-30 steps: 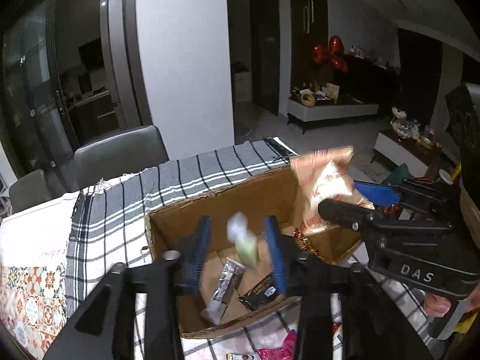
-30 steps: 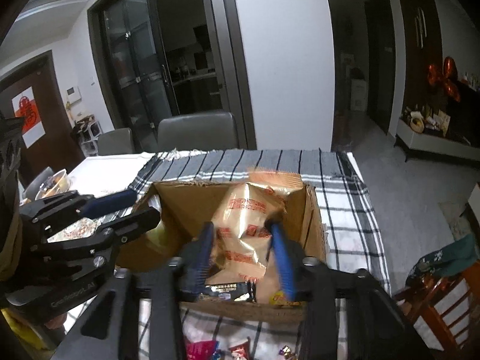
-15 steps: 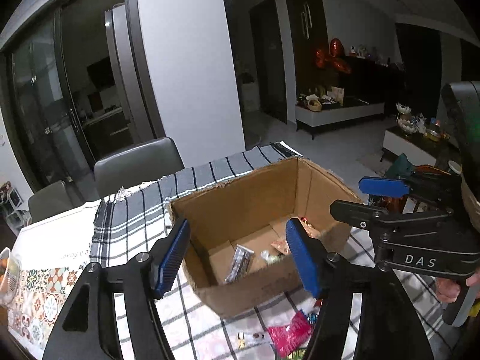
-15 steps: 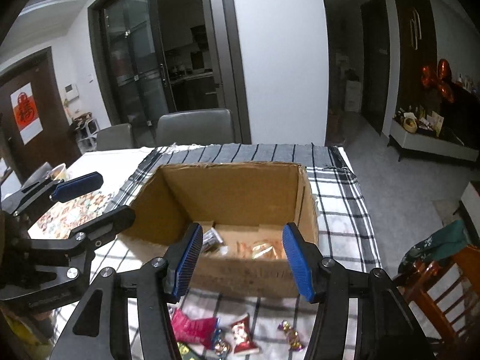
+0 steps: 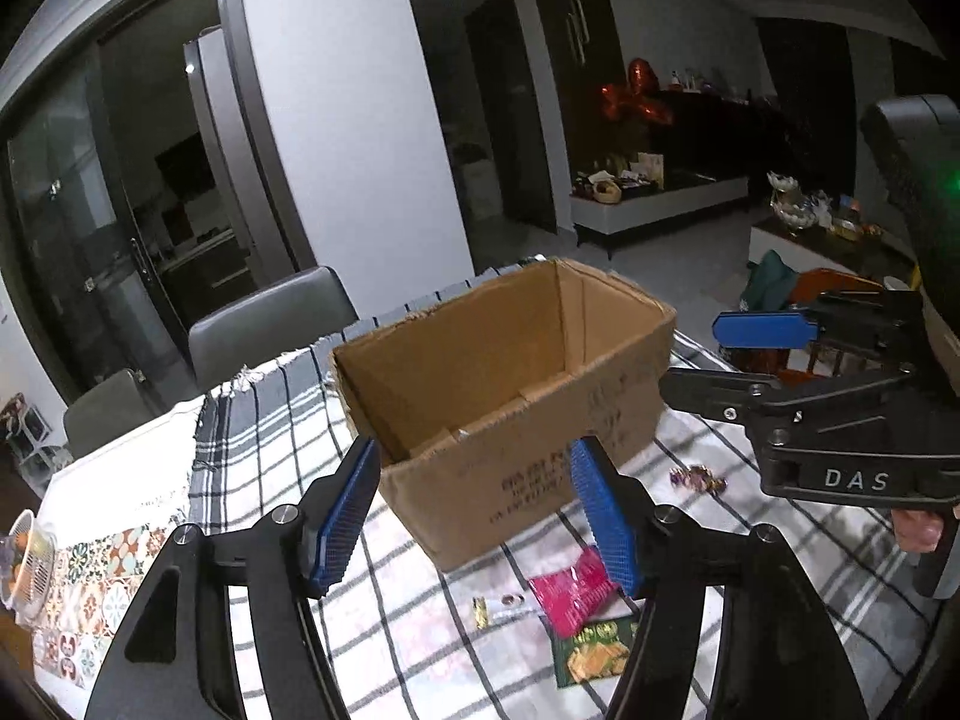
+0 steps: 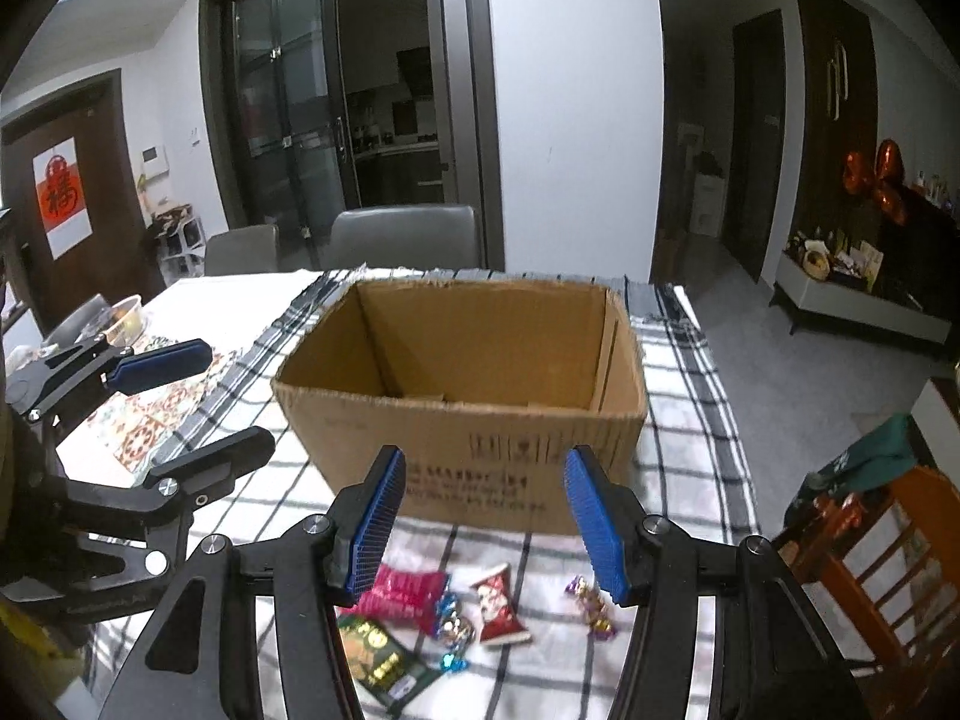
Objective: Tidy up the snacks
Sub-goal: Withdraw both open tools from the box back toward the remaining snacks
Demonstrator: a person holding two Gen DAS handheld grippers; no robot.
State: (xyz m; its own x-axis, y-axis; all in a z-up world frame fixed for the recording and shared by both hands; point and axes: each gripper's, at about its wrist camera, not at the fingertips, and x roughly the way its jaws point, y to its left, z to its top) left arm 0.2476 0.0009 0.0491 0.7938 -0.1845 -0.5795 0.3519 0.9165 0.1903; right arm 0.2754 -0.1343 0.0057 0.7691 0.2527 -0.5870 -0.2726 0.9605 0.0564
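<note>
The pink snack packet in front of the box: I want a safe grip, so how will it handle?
The pink snack packet looks like thin crinkled film, so probably floppy and light. It lies flat on the checked cloth, so it may slide rather than roll.

Dim room — white pillar [image 6: 570, 120], dark glass doors [image 6: 288, 120], grey chairs [image 6: 402, 234] behind the table.

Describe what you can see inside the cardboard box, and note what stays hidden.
Inside the cardboard box only bare brown walls and a strip of floor flap show. Its near wall hides the rest of the floor, so any snacks there cannot be seen.
</note>
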